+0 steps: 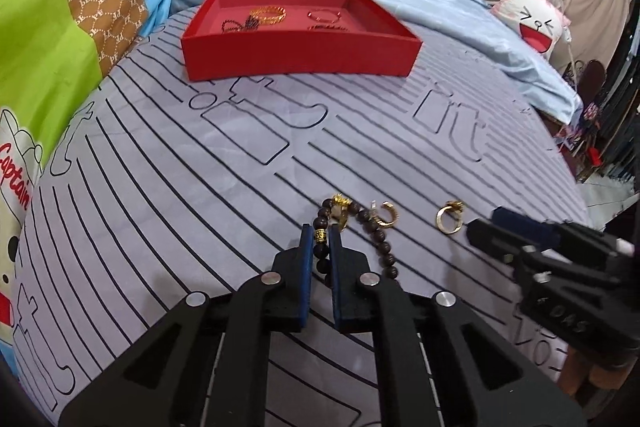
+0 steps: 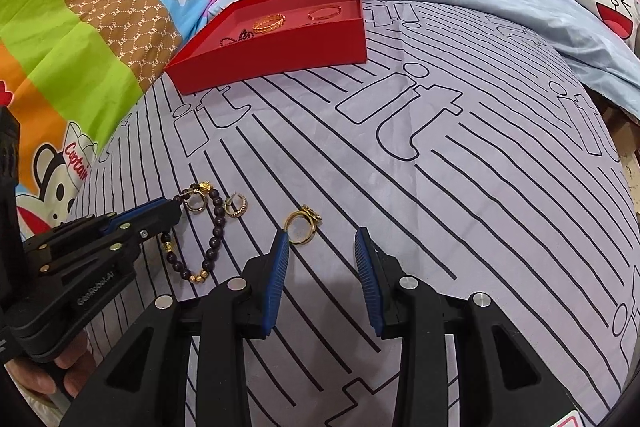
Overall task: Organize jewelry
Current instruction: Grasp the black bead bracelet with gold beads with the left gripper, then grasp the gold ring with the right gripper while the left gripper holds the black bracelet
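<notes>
Left wrist: bracelets (image 1: 269,15) in red tray (image 1: 300,61).

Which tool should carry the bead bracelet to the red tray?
Left. The left tool is shut on the bead bracelet; the right tool stands open beside the gold ring, away from the red tray.

Striped bed sheet with jewelry and a red tray

A pale lilac sheet (image 2: 440,163) with dark stripes and outlined letters covered the bed. On it sat a red tray (image 1: 300,55) toward the far side, near a light blue blanket (image 1: 460,23). Nearer lay a dark beaded bracelet (image 2: 214,231), a gold hoop earring (image 2: 236,206) just beside it, and a gold ring (image 2: 301,225) farther right.
</notes>
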`<move>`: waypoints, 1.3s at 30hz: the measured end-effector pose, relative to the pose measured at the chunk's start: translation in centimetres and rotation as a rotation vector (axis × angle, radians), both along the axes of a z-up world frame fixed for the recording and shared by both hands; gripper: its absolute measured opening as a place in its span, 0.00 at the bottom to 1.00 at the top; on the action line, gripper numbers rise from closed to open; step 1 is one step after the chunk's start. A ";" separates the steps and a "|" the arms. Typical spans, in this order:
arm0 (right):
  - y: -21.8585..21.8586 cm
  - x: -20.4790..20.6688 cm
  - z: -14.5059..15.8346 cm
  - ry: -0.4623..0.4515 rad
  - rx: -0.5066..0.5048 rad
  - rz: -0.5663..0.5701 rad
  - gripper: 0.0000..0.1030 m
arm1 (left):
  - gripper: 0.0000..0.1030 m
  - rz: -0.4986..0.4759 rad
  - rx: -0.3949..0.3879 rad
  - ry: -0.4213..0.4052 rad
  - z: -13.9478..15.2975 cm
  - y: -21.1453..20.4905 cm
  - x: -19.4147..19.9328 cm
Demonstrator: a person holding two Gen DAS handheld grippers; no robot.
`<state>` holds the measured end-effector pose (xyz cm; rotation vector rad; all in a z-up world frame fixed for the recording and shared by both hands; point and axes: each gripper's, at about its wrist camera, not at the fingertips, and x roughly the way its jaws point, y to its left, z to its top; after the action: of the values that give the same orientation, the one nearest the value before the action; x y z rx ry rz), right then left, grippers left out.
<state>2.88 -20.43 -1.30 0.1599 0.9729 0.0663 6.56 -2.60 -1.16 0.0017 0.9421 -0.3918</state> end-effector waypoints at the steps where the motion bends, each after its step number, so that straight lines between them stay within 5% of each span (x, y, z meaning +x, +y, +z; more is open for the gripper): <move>1: 0.1 0.0 0.0 0.001 0.000 0.002 0.33 | 0.07 -0.004 -0.010 -0.006 0.4 0.1 -0.2; 10: 0.5 0.5 -0.5 0.006 0.007 0.018 0.33 | 0.07 -0.024 -0.049 -0.030 2.5 0.3 -0.8; 23: 1.3 1.7 -1.0 0.012 -0.001 0.046 0.29 | 0.07 0.053 -0.025 0.021 1.0 2.4 0.2; 33: 1.3 2.1 -1.2 0.005 -0.031 0.041 0.10 | 0.08 0.065 -0.017 0.037 0.3 2.8 0.2; 39: 1.1 2.0 -1.2 0.003 -0.029 0.036 0.09 | 0.08 0.055 -0.020 0.036 0.3 2.4 0.2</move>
<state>4.90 -19.36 -2.53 0.1161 0.9795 0.0850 6.73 -0.16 -0.87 -0.0493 0.9715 -0.3515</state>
